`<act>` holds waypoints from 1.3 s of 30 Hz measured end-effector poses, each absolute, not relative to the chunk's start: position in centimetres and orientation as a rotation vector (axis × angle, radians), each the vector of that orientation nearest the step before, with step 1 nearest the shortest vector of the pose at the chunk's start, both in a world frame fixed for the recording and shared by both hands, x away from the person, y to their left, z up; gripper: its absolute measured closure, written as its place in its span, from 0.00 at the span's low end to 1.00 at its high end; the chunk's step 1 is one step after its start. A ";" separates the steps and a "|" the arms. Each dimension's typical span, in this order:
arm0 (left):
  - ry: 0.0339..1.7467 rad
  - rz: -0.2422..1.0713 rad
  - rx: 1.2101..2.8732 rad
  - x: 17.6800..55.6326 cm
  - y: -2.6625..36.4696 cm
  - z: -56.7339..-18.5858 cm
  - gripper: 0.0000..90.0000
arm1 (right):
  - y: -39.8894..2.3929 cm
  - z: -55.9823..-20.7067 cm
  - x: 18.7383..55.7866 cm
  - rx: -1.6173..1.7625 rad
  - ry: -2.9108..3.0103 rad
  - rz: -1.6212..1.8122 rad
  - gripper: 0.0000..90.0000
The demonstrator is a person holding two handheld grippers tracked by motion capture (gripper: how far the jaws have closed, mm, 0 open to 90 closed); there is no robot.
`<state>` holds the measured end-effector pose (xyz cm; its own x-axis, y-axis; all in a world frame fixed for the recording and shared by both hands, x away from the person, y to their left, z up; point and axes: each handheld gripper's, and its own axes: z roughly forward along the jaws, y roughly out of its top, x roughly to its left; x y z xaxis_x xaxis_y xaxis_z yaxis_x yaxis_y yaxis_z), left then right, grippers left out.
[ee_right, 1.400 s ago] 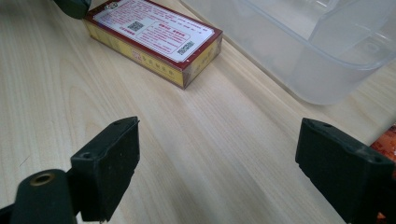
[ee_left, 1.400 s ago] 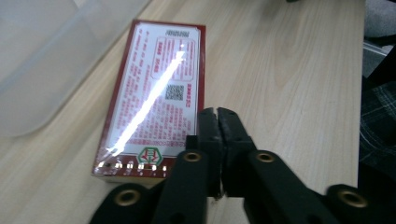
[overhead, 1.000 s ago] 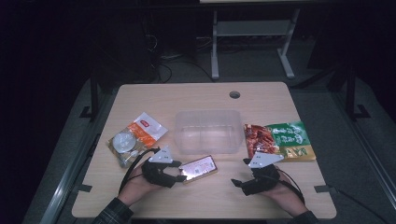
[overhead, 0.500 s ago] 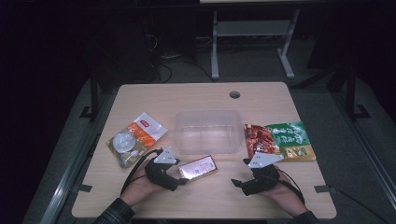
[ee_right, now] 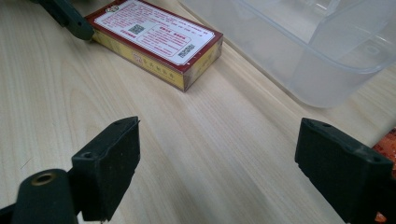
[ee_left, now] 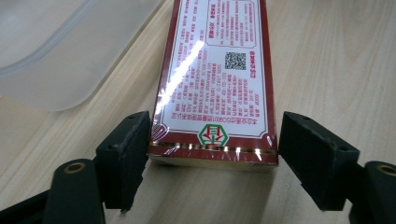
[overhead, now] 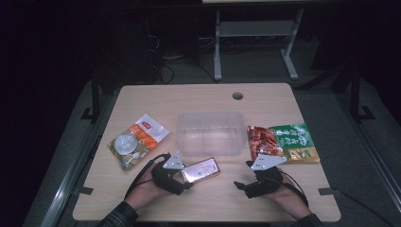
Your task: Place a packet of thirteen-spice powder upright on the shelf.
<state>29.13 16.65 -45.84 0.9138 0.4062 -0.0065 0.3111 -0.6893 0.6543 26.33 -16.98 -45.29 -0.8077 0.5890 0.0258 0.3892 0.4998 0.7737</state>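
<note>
1. We see a pale wooden table (overhead: 156, 99) with rounded corners and a round cable hole (overhead: 237, 96) near its far edge; around it the room is dark, with a grey floor and a light metal frame (overhead: 255, 42) at the upper middle of the high view.
2. At the table's centre stands a clear, soft-cornered plastic tub (overhead: 210, 133).
3. Left of it lies a glossy orange-and-white snack pouch (overhead: 137, 140); right of it, a red-and-green foil packet (overhead: 282, 142).
4. A flat red-bordered cardboard box in shiny film (ee_left: 215, 74) lies on the wood just below the tub.
5. Our left gripper (ee_left: 214, 154) straddles the box's near end, one jaw touching it, the other just clear.
6. Our right gripper (ee_right: 217, 158), at lower right, rests wide apart over bare wood.
</note>
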 end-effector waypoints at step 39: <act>0.433 0.150 2.317 28.3 17.6 -42.9 0.36 | -16.8 -45.1 26.1 0.826 2.506 1.201 0.15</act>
